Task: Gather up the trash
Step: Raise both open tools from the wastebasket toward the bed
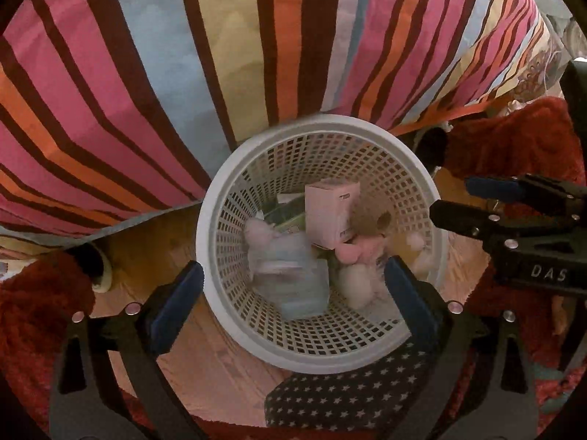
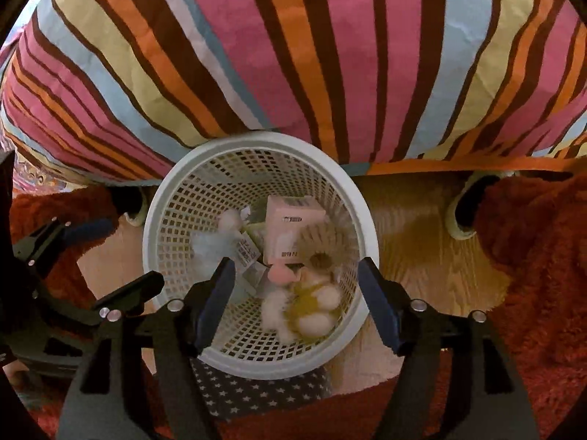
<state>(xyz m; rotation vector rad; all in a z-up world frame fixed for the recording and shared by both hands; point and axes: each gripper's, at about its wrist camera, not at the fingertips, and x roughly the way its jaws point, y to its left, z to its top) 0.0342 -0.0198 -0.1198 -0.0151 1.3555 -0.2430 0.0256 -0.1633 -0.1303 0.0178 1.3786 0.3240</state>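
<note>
A white mesh waste basket (image 1: 367, 344) stands on the wooden floor by the bed; it also shows in the right wrist view (image 2: 172, 220). Inside lie a pale pink box (image 1: 330, 212), a clear plastic wrapper (image 1: 293, 278), a cardboard roll (image 1: 378, 216) and white and yellow crumpled bits (image 2: 312, 304). My left gripper (image 1: 293, 293) is open and empty above the basket mouth. My right gripper (image 2: 297, 300) is open and empty above the basket too; it shows at the right of the left wrist view (image 1: 451, 201).
A striped bedspread (image 1: 183, 73) hangs down just behind the basket. Red shaggy rug (image 2: 532, 256) lies on both sides on the wooden floor (image 2: 411, 249). A dark star-patterned cloth (image 1: 348, 396) lies in front of the basket.
</note>
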